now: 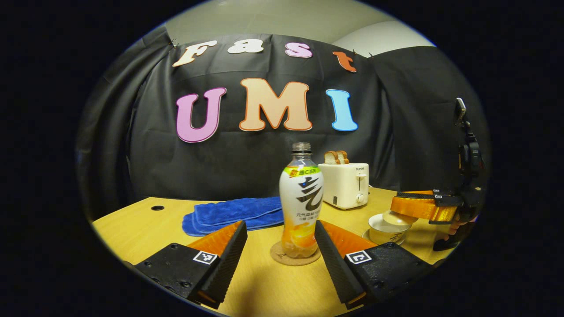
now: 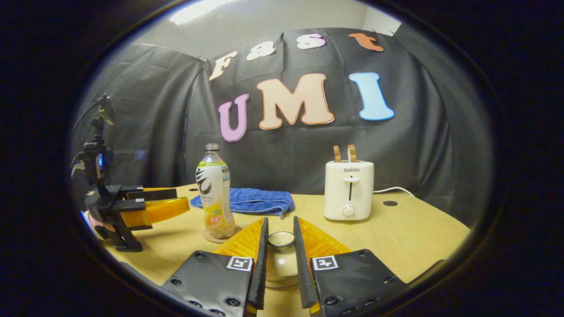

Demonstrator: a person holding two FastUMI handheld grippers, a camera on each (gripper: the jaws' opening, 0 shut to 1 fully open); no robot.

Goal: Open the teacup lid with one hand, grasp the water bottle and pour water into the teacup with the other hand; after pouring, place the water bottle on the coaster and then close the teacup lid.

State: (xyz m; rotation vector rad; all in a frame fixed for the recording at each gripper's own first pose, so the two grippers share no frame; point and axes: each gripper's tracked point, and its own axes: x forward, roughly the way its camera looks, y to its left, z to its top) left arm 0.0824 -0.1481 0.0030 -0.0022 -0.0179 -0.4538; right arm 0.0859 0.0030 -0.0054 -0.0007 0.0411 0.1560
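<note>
Left claw: at the bottom centre of the left gripper view, fingers spread wide and holding nothing, one on each side of the water bottle with clear gaps. Water bottle: upright, capless, standing on a round cork coaster on the worktop, centre of the frame; in the right gripper view it stands left of centre on the same coaster. Right claw: bottom centre of the right gripper view, fingers drawn close together around the teacup lid, its small round knob showing between them; whether both fingers press on the lid cannot be told. In the left gripper view, the right claw reaches in from the right edge, and the lid sits tilted above the open teacup, lower right of the frame. Teacup: pale, on a saucer, on the worktop right of the bottle. Blue towel: folded flat, behind and left of the bottle. White toaster: behind the bottle to its right, two bread slices standing in its slots. Left claw also appears at the left edge of the right gripper view, hand-held, beside the bottle.
</note>
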